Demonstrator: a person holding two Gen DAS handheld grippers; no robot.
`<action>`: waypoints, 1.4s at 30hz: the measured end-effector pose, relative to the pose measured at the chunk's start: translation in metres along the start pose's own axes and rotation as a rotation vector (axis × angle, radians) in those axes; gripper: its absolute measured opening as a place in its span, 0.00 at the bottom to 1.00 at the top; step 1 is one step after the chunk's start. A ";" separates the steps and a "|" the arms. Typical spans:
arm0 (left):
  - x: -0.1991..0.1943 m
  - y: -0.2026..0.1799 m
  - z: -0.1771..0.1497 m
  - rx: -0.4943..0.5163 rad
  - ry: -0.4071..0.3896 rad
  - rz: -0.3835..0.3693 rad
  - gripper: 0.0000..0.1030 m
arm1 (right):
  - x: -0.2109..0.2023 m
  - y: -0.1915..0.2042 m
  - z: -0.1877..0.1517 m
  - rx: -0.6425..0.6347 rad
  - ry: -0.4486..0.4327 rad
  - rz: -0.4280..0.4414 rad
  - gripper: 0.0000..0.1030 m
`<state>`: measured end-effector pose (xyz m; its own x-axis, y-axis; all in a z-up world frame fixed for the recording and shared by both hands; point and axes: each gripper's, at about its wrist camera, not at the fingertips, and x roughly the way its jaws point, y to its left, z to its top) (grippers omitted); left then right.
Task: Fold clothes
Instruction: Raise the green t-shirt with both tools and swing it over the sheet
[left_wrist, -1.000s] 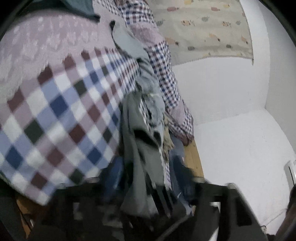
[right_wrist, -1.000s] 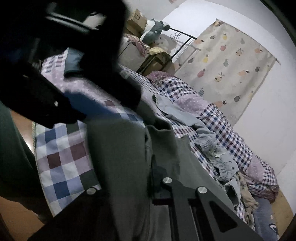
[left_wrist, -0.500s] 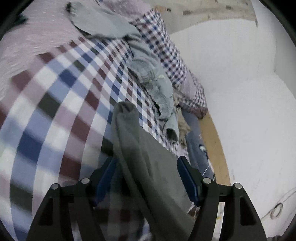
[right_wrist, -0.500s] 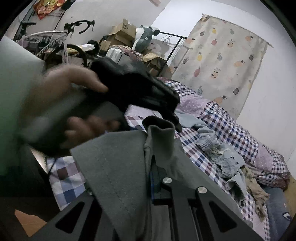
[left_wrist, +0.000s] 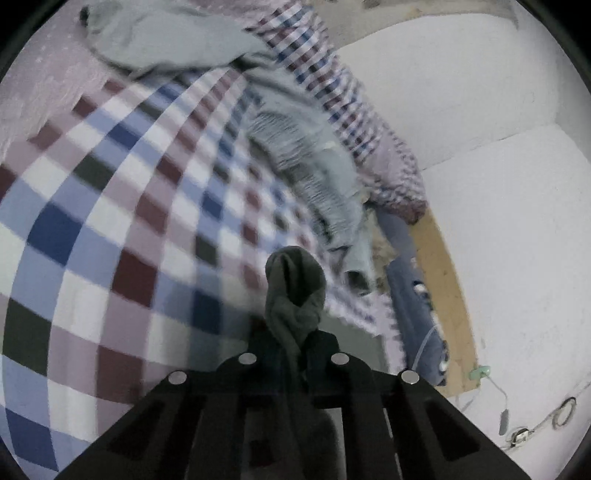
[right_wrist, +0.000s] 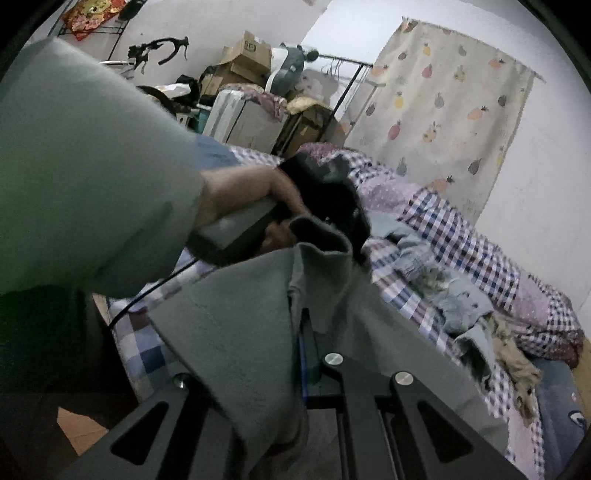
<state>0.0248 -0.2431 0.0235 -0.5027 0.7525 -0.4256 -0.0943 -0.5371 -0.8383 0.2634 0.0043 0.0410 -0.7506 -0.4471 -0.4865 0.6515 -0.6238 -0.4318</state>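
Folding is looking partway at best: both the left gripper (left_wrist: 291, 343) and right gripper (right_wrist: 314, 354) are pinching the grey garment (right_wrist: 236, 317) above the checked bed (left_wrist: 110, 206), while a crumpled pile (right_wrist: 461, 306) is lying unfolded.

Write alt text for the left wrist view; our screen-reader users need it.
The left claw is shut on a bunched grey-green garment, held above a bed with a checked blue, maroon and white quilt. A heap of pale blue clothes lies farther along the bed, beside a white wall.
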 end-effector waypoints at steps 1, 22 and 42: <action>-0.006 -0.008 0.000 0.015 -0.014 -0.020 0.06 | 0.000 0.001 0.001 0.009 0.004 0.004 0.03; 0.094 -0.207 -0.040 0.206 0.134 0.000 0.06 | -0.092 -0.129 -0.063 0.690 0.100 -0.116 0.03; 0.322 -0.241 -0.121 0.192 0.334 0.311 0.33 | -0.165 -0.218 -0.230 1.279 0.305 -0.189 0.02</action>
<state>-0.0104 0.1745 0.0473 -0.2326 0.6092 -0.7581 -0.1560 -0.7928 -0.5892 0.2704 0.3618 0.0408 -0.6536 -0.2312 -0.7207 -0.1477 -0.8950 0.4210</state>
